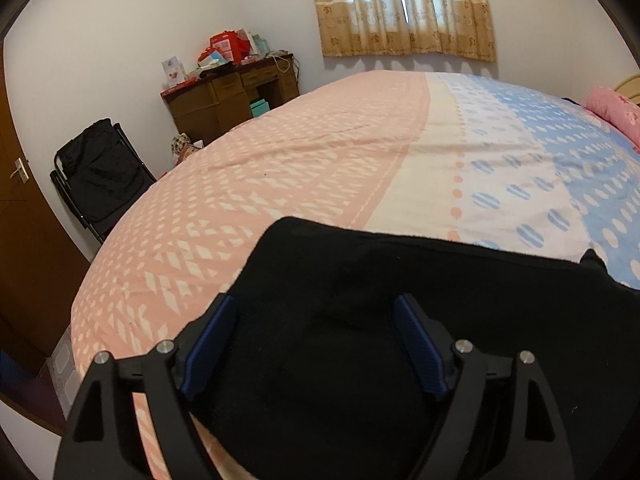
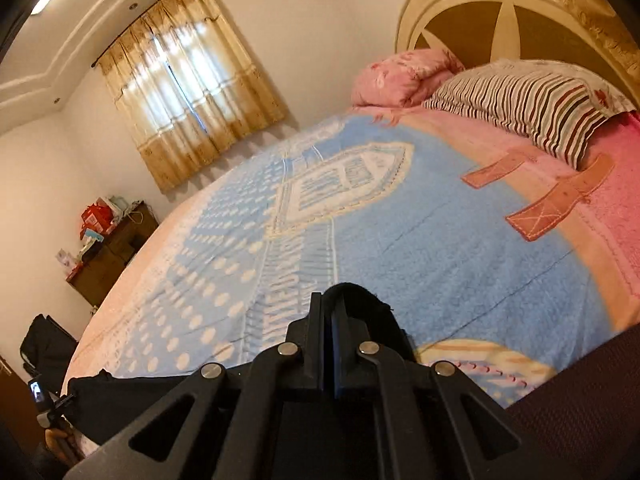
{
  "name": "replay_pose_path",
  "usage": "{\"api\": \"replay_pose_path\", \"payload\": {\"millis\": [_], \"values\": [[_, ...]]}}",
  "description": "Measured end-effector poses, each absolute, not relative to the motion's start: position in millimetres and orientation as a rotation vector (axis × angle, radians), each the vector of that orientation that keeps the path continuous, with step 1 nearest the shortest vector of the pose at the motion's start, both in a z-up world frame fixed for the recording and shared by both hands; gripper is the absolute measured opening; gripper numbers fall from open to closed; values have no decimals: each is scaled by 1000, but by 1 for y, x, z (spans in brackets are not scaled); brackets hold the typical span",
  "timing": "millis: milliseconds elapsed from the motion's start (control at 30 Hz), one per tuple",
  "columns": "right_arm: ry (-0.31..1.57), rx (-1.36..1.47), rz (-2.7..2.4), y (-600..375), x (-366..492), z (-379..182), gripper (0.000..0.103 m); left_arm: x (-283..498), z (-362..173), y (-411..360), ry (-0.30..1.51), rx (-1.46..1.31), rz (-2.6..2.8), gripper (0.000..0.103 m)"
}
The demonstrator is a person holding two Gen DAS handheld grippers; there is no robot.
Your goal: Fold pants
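Near the bed edge (image 1: 120,280), black pants (image 1: 360,320) between spread left tongs (image 1: 316,344).

The black pants (image 1: 400,320) run off the bottom edge, their legs and full shape hidden.

Black pants (image 1: 400,280) and pillows (image 2: 520,104) on bed (image 1: 280,152).

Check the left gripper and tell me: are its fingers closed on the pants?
No. The left gripper has its blue fingers spread wide apart over the black pants.
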State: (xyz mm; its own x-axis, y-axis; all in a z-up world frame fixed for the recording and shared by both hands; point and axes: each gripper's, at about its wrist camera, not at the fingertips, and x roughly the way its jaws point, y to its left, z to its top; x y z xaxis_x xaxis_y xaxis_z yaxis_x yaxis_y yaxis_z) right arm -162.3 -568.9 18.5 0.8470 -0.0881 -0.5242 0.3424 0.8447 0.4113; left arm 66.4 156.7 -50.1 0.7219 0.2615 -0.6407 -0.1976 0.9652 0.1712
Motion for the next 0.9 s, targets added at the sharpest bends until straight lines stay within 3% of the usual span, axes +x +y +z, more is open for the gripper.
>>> {"api": "replay_pose_path", "payload": {"millis": [167, 233, 267, 333, 400, 833, 900], "values": [[756, 630, -349, -609, -151, -45, 5, 67, -50, 157, 723, 95, 256, 85], [765, 680, -360, -620, -157, -54, 28, 67, -50, 157, 723, 97, 258, 85], [739, 691, -375, -623, -163, -50, 32, 67, -50, 157, 723, 98, 261, 86], [676, 688, -427, -629, -177, -39, 51, 67, -50, 157, 725, 102, 268, 87], [649, 702, -444, -630, -188, -30, 58, 67, -50, 158, 725, 98, 272, 88], [922, 437, -257, -580, -147, -52, 57, 66, -50, 159, 723, 94, 272, 88], [978, 338, -250, -563, -145, -54, 48, 65, -50, 160, 721, 94, 275, 89]]}}
